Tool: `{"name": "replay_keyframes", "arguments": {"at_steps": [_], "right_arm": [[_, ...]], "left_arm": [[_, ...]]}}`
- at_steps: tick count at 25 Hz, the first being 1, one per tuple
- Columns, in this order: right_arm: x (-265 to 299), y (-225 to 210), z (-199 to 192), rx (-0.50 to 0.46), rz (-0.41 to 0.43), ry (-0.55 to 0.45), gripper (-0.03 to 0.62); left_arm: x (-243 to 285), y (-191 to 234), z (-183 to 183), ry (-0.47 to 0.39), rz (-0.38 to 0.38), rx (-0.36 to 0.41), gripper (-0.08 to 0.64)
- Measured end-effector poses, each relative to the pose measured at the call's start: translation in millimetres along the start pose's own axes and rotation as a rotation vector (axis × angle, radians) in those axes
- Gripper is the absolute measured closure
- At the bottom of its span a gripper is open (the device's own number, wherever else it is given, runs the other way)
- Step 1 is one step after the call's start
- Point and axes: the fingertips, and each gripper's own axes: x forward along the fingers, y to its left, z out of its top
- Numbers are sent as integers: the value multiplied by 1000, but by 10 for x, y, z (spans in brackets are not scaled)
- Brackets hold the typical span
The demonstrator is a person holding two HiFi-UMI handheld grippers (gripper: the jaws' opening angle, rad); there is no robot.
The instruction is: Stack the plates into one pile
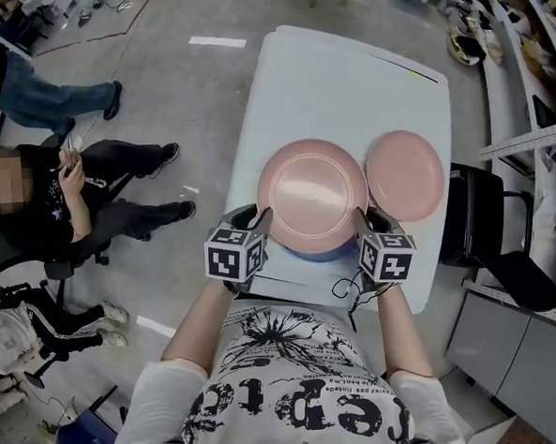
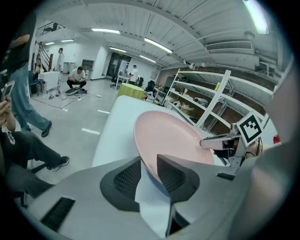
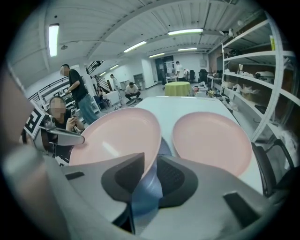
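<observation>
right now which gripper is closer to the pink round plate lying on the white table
Right. The right gripper clamps the right rim of the held round pink plate, beside the lying pink plate; the left gripper clamps the held plate's left rim, farther off.

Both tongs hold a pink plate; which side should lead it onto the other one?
Right, probably: right tongs grip the held plate on the rim nearest the resting plate; left tongs hold the far rim.

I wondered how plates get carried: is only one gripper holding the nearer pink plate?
No, the left gripper and the right gripper each clamp an opposite edge of the nearer pink plate.
</observation>
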Motion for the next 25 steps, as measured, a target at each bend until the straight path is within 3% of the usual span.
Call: {"name": "replay_keyframes", "arguments": {"at_steps": [7, 16, 25], "right_arm": [[-174, -136, -631, 47, -9, 62, 499], [-140, -171, -685, 55, -39, 76, 491], [-6, -155, -639, 55, -88, 96, 491]], "left_arm": [[40, -271, -475, 63, 16, 42, 446], [154, -247, -475, 56, 126, 120, 446], [245, -120, -465, 92, 94, 201, 420]]}}
